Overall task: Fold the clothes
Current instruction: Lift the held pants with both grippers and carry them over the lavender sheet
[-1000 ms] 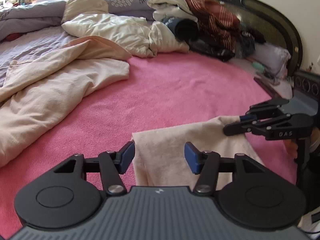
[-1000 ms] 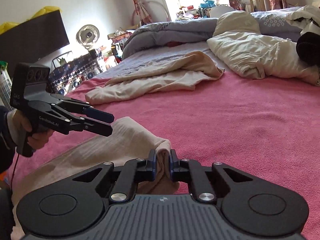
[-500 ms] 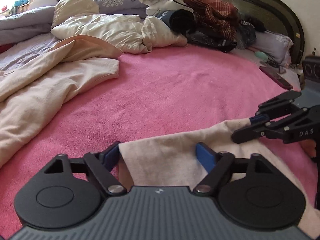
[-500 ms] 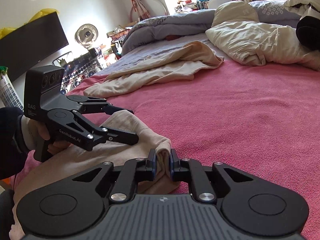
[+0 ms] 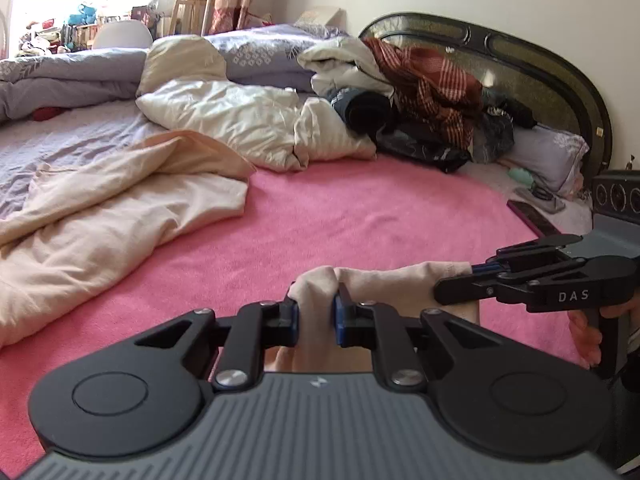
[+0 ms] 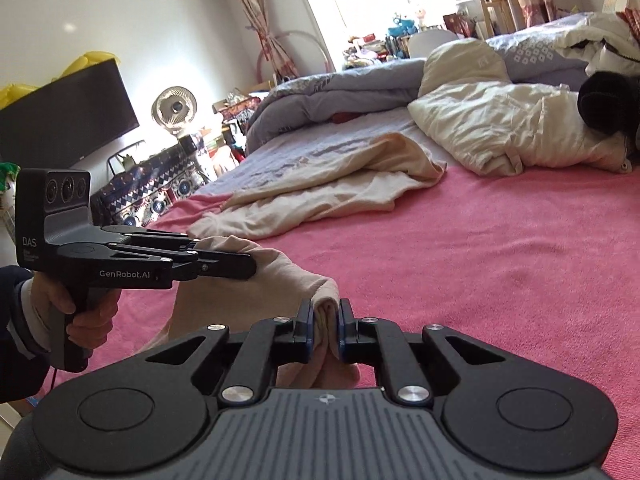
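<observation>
The lower part of the beige garment was concealed behind the left gripper body. The right hand was cut off by the frame edge. Items on the distant windowsill could not be resolved.

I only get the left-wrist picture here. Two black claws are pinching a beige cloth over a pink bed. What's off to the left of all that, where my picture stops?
Observer: A dark flat screen stands against the wall, yellow cloth draped on top.
Operator: Anything else there?
Observer: A round fan beside it, above a patterned cabinet.
Operator: Whose hand holds the left gripper?
Observer: A person's left hand, dark sleeve, wraps the handle; the left gripper has just closed on the beige garment.
</observation>
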Motion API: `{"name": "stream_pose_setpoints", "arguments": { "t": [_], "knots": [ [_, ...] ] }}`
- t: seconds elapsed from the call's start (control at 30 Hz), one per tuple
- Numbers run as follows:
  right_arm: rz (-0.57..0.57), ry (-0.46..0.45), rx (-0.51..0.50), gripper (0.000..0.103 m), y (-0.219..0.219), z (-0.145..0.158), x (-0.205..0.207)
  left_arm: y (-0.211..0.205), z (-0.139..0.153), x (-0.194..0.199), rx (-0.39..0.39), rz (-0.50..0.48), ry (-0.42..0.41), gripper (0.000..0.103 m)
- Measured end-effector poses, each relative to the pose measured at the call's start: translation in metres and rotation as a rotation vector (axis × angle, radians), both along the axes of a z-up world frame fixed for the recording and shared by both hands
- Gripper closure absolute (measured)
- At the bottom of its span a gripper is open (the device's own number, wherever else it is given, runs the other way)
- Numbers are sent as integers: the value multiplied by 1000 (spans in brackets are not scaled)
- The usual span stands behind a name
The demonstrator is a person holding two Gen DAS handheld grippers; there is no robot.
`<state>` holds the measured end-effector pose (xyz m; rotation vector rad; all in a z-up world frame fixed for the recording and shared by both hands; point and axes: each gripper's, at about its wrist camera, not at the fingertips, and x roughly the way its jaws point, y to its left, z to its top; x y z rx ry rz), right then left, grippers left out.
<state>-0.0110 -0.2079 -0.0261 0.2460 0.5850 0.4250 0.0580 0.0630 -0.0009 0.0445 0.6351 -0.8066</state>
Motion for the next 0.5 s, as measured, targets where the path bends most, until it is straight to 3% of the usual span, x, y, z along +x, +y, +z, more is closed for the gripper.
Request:
{"name": "stream_pose_setpoints", "arguments": {
  "t": [0.23,0.5],
  "knots": [
    [21,-145,-3,91,10,72,-37,26,72,-51,-96,27,-155,86],
    [56,-383,-65,92,27,185,-92,43,177,-113,-148,32,-395,85]
  ]
}}
